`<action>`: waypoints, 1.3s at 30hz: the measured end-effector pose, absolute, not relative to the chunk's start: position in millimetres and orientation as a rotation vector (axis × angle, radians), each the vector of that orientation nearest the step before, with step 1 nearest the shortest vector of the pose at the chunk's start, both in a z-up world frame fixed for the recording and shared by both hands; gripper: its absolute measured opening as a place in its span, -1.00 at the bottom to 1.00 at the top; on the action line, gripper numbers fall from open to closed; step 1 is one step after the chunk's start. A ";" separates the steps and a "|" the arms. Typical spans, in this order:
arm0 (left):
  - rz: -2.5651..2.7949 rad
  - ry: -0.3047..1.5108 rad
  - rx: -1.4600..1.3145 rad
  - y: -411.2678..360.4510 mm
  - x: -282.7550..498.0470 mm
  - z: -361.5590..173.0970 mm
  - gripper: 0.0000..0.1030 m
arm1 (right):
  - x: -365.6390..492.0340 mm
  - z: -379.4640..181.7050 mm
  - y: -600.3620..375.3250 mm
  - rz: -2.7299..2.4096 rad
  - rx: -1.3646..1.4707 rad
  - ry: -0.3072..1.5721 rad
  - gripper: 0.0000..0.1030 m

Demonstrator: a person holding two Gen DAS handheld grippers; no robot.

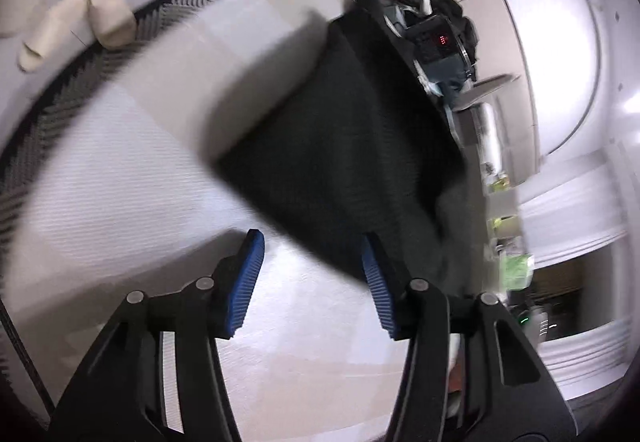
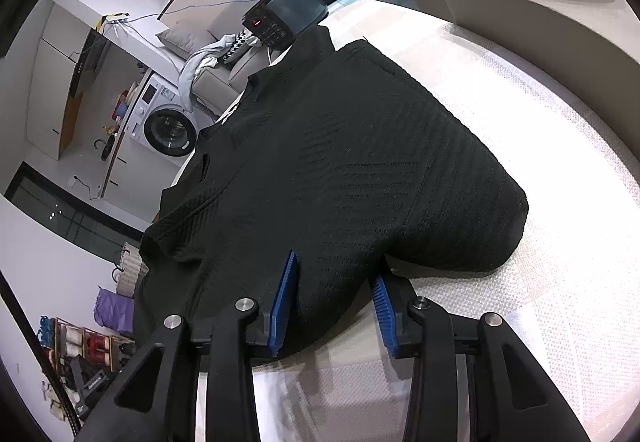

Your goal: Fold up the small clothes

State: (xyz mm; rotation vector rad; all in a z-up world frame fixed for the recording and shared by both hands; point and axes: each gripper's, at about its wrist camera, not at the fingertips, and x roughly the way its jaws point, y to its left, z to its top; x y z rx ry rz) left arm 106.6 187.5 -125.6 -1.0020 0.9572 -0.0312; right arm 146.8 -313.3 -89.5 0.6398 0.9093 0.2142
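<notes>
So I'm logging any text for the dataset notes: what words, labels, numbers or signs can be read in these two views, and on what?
No text reads clearly.
Black device beyond the black knit garment: a small red lit display and a keypad, too small to read.
The same device in the left wrist view: red dots, blurred, unreadable.
Washing machine: panel markings too small.

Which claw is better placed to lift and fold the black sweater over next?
Probably the right claw: its pads already pinch a bunch of the black sweater. The left claw stands open over the white table, with only the sweater's edge reaching between its pads.
</notes>
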 end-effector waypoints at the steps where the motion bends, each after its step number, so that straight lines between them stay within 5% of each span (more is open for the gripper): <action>1: -0.051 0.946 -1.016 185.3 111.9 -126.5 0.12 | 147.0 -89.7 -313.4 0.215 0.645 0.908 -0.23; 4: -0.078 0.918 -1.000 178.0 129.5 -123.7 0.34 | 147.4 -90.2 -313.6 0.215 0.655 0.911 -0.22; 8: -0.007 0.897 -0.975 167.3 147.3 -119.1 0.27 | 148.0 -90.5 -313.3 0.213 0.668 0.908 -0.19; 10: 0.073 0.904 -0.936 162.1 154.2 -118.7 -0.33 | 148.5 -90.0 -312.2 0.209 0.665 0.906 -0.19; 12: 0.075 0.909 -0.903 157.7 158.8 -121.4 -0.76 | 148.9 -89.9 -310.6 0.199 0.656 0.900 -0.21; 13: 0.072 0.908 -0.880 154.9 160.5 -122.0 -0.82 | 149.1 -90.8 -310.2 0.184 0.651 0.897 -0.36; 17: 0.079 0.878 -0.811 146.6 152.9 -115.0 -0.86 | 144.4 -111.1 -326.9 0.195 0.848 0.850 -0.81; 35: -0.015 0.975 -0.565 108.7 -6.2 -79.0 -0.85 | 19.5 -90.2 -335.4 0.298 0.655 0.896 -0.84; 39: 0.021 0.996 -0.482 103.8 -22.2 -69.1 -0.60 | 16.2 -90.9 -335.0 0.355 0.572 1.013 -0.71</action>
